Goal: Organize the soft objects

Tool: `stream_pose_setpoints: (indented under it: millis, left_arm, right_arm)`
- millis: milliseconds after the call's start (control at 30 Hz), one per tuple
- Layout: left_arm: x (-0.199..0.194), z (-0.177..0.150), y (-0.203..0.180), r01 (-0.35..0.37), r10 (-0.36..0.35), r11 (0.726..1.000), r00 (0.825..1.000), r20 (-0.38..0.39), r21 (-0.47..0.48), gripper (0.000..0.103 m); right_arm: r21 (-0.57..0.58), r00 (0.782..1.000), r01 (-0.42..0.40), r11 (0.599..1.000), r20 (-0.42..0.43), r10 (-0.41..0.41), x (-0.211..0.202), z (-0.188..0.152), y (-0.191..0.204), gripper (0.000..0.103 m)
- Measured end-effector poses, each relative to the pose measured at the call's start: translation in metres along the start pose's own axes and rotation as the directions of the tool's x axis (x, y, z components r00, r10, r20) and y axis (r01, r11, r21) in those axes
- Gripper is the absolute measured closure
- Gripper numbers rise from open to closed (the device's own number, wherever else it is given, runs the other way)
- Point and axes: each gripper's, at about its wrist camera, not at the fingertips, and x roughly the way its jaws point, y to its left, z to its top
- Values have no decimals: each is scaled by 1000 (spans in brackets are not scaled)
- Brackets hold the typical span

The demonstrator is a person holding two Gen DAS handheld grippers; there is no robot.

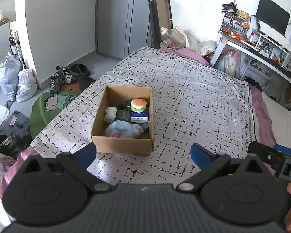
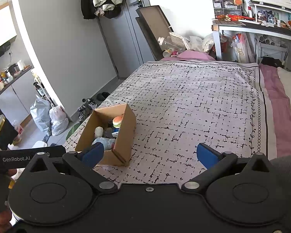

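An open cardboard box stands on the patterned bed cover. Inside lie a blue plush toy, a burger-shaped toy, a Vinda tissue pack, a grey-white soft lump and dark items. My left gripper is open and empty, just in front of the box. My right gripper is open and empty, to the right of the box. The plush and burger toy show there too.
The bed's left edge drops to a floor with shoes, plastic bags and a green cartoon mat. A cluttered desk stands at the right. Pillows and bottles lie at the far end of the bed.
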Motion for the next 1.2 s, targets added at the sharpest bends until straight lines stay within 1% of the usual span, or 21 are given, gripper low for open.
stream_pose_setpoints:
  millis: [1200]
  left_arm:
    - [7,-1,-9,-7,7,999,1000,-11,31,1]
  right_arm:
    - [14,1000,-5,1000,-10,6,5,-1,-5,0]
